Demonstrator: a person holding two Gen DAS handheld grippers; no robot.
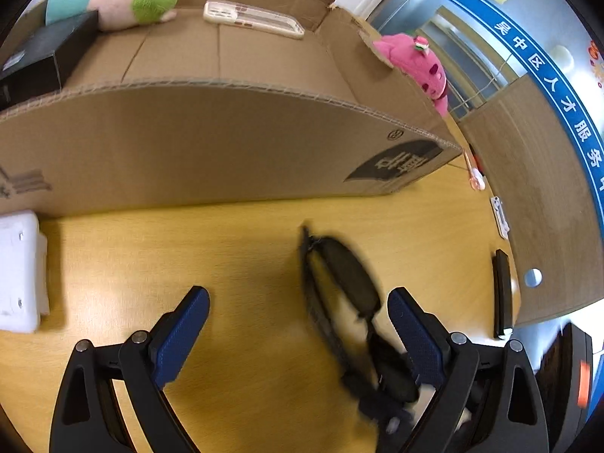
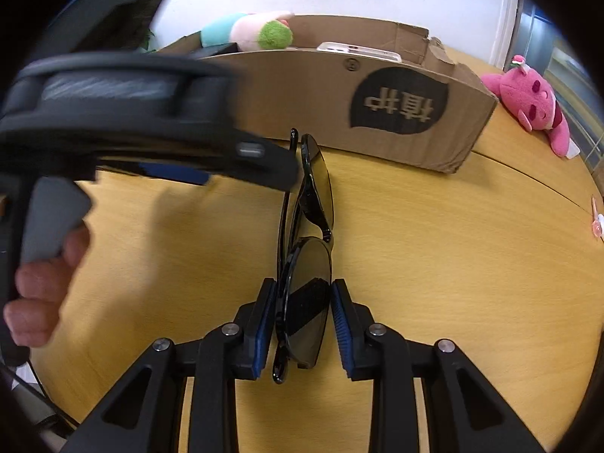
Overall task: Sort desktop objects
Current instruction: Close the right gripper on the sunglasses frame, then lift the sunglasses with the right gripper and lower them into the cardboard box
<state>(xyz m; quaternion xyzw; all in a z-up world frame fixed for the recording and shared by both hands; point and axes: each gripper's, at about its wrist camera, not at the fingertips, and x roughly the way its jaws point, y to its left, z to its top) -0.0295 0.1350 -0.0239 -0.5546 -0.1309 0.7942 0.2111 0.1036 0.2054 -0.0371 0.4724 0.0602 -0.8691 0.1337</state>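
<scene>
The right gripper (image 2: 304, 324) pinches the folded sunglasses (image 2: 307, 249) mid-table (image 2: 453, 264), before the box (image 2: 377, 113). The left gripper (image 1: 298, 324) hangs spread, seemingly not touching them. Gripped at one lens, they could pivot or slip when lifted.

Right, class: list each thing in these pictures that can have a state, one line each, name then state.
sunglasses: folded, clamped between the right gripper's pads
right gripper: shut on the sunglasses
left gripper: open, holding nothing
cardboard box: open at the top, things inside
phone case: lying flat in the box
pink plush toy: lying on the table, outside the box
</scene>
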